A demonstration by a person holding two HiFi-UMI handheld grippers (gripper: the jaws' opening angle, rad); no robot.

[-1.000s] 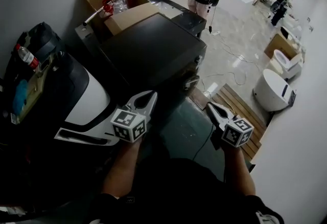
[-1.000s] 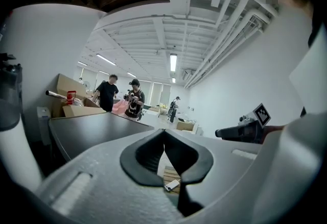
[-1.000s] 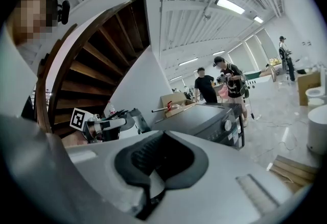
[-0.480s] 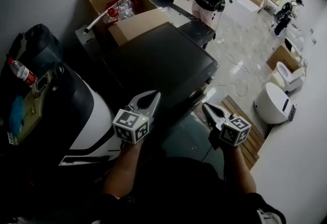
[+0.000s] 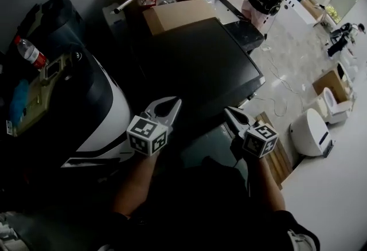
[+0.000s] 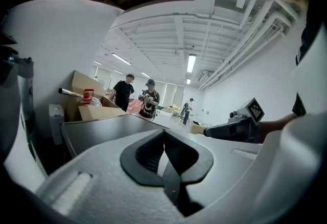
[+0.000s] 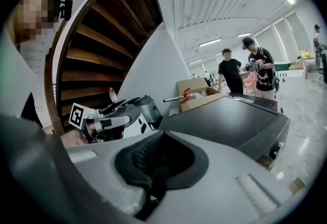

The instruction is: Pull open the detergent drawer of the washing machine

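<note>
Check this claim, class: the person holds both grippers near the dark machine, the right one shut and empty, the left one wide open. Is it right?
Not quite. The left gripper is shut and empty too, jaws together, as the left gripper view shows. The rest stands: the right gripper is shut and empty, both near the dark machine.

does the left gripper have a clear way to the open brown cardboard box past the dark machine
Probably yes: only the dark grey machine's flat top lies between the left gripper and the open brown cardboard box; its jaws are shut, though.
</note>
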